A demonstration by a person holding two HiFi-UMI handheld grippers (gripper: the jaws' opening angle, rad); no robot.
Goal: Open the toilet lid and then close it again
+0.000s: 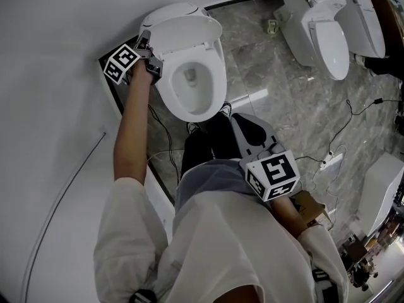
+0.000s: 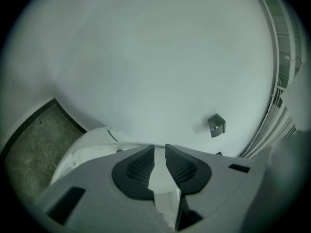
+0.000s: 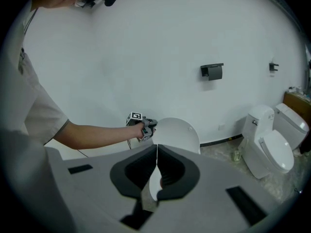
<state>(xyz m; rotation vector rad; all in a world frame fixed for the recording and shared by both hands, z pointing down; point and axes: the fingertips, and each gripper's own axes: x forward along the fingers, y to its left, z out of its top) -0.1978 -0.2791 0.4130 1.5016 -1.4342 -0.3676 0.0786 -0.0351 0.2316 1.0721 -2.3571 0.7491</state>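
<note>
The left gripper (image 1: pixel 146 48) pinches the upright lid (image 1: pixel 183 33) by its side rim, jaws nipped onto it (a hold to steer its swing, I judge). The right gripper (image 1: pixel 238 122), jaws pressed together and empty, hangs back, unneeded.

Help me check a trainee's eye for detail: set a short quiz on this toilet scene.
1. True or false: the toilet lid lies down over the bowl.
2. What is the left gripper clamped on? A the lid's edge; B a toilet brush; C a paper roll.
3. Fill in: the right gripper has its jaws ___, with nothing between them.
Key: 1 false, the lid stands raised and the bowl is open. 2 A. 3 together.
</note>
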